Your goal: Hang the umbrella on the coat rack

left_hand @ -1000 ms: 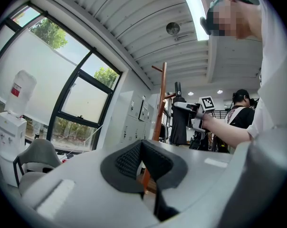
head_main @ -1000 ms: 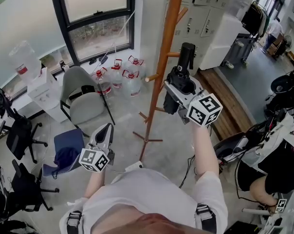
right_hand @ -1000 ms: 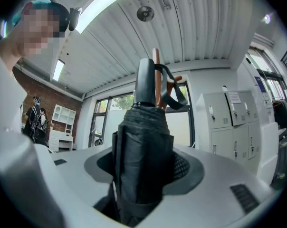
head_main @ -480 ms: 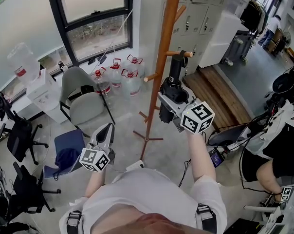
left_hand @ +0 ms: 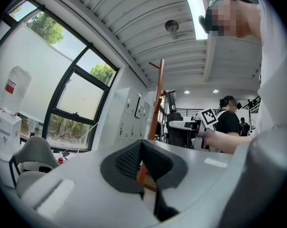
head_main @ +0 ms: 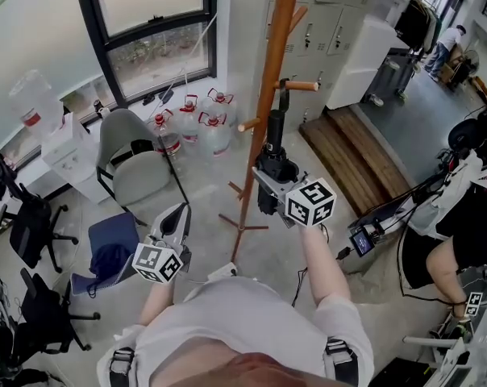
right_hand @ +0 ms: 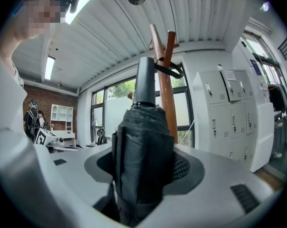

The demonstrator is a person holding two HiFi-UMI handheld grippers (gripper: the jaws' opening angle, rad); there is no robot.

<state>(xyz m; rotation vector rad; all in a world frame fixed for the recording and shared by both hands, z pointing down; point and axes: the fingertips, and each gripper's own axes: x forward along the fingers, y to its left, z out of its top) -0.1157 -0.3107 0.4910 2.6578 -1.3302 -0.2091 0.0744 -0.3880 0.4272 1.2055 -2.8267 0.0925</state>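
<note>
The right claw (head_main: 269, 172) pinches a folded black fabric umbrella (right_hand: 142, 141) around its bundled canopy, with the pads pressed into the cloth on either side. The smooth dark handle (head_main: 274, 127) stands out at 12 o'clock from the claw. The umbrella hangs just beside the tall orange-brown wooden coat rack (head_main: 268, 63). A short round wooden peg (head_main: 301, 85) juts from the rack toward 3 o'clock, just above the handle. A thin dark wrist strap (head_main: 283, 93) rises from the handle and appears to loop over that peg, though it shows too small to say whether it is fully seated.

The umbrella looks light. Its canopy is soft and squashes under the pads, but a stiff shaft inside should keep it from folding. The fabric is probably slick, so a hold around the thick middle of the bundle, as here, seems the safest. The strap is limp and would not stay open by itself. Hanging free, the umbrella would likely swing against the pole.

The left claw (left_hand: 141, 146) is pressed together on nothing, at 8 o'clock from the rack's foot and well apart from it.
</note>
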